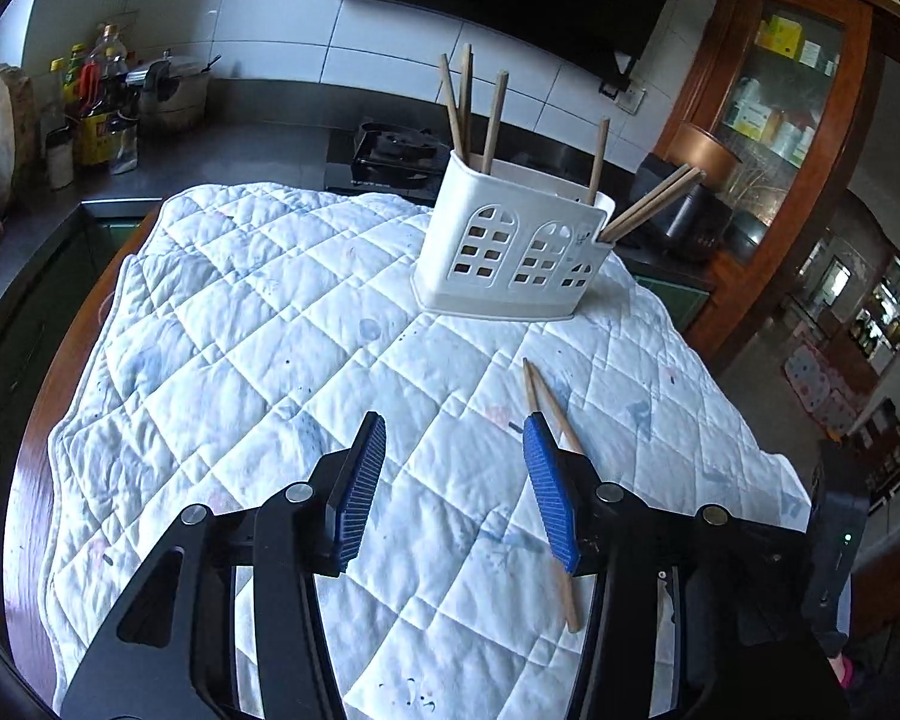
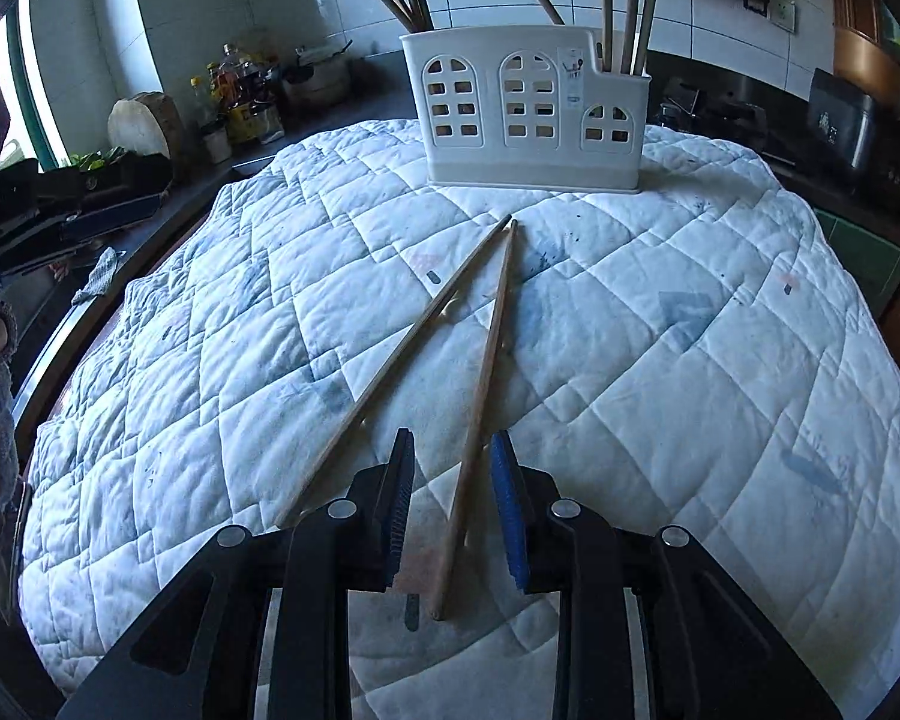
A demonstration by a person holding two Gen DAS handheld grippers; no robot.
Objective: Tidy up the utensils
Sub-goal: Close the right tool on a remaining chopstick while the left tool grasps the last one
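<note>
A white plastic holder with arched window cut-outs stands upright on a white quilted cloth that covers the round bench, and it is placed close to the far edge of the bench. Several wooden chopsticks stand in the holder, some in its taller part and some in its lower end compartment, and they lean in different directions. Two more loose chopsticks lie flat on the cloth between the holder and the near edge; their far tips are almost touching just in front of the holder, and they spread apart toward the near edge, so they make a narrow V shape. In the right wrist view, the right tongs are low over the cloth with the jaws only a little apart, and the right one of the two loose chopsticks passes between the blue pads. A small gap shows on each side of the stick, so the pads are not pressing on it. The other loose chopstick runs outside the left finger of these tongs. In the left wrist view, the left tongs have their jaws standing apart with only the cloth between them. The two loose chopsticks lie partly under the right finger of these tongs. A dark kitchen counter with bottles runs behind the bench.
</note>
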